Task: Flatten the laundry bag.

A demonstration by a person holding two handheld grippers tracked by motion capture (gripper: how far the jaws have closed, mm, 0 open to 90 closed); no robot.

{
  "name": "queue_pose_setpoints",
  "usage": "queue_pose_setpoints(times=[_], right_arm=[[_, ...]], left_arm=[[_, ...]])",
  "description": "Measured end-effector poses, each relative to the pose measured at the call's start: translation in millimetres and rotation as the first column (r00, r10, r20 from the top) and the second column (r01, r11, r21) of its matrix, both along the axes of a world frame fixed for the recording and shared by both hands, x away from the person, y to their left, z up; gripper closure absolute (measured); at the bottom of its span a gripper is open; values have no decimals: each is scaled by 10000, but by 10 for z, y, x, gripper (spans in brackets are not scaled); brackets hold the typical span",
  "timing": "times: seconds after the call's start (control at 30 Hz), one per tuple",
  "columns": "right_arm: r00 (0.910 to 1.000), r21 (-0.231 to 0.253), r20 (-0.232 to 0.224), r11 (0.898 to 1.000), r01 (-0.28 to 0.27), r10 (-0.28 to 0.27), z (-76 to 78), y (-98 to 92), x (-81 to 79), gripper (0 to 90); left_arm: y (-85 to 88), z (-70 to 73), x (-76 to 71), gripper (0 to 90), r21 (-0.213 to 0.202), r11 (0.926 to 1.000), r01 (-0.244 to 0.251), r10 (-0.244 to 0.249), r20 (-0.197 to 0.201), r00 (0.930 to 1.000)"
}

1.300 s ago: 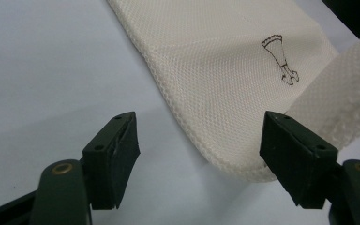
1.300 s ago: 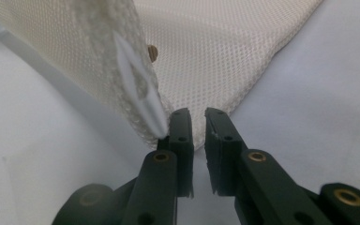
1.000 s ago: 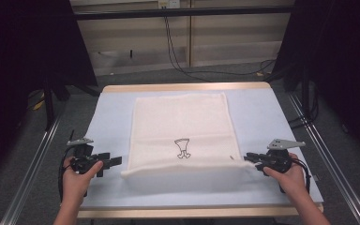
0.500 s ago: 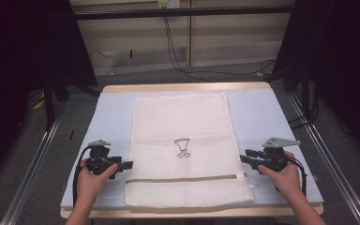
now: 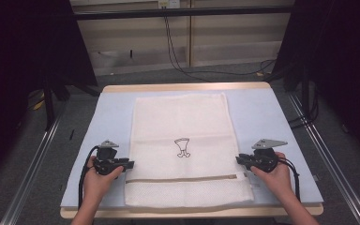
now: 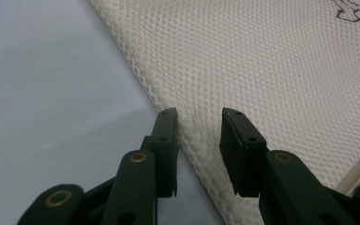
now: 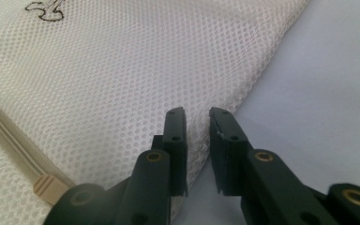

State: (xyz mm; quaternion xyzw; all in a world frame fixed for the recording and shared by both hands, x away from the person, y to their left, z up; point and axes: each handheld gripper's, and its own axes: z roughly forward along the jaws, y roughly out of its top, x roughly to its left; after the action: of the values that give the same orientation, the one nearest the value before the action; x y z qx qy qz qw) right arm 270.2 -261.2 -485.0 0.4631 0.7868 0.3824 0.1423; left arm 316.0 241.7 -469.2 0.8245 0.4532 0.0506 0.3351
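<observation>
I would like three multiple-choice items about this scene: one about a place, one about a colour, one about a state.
1. Where is the left gripper?
A. at the mesh bag's left edge
B. on the drawing
C. off the table

2. What colour is the mesh bag?
A. red
B. cream white
C. black

3. How do the right gripper's jaws stand?
A. shut on the zipper pull
B. open, at the bag's edge
C. holding a cable

Key: 1 A, the left gripper view shows its jaws at that edge; 2 B, every view shows pale mesh; 3 B, a gap shows between the jaws.
</observation>
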Motion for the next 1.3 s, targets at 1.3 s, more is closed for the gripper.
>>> queue_pose_setpoints(times=[1.3], right_arm=[[9987, -135, 355, 9992, -374, 378, 43, 117, 4, 873]], left_arm=[[141, 56, 155, 872, -512, 9974, -507, 503, -90, 9987]])
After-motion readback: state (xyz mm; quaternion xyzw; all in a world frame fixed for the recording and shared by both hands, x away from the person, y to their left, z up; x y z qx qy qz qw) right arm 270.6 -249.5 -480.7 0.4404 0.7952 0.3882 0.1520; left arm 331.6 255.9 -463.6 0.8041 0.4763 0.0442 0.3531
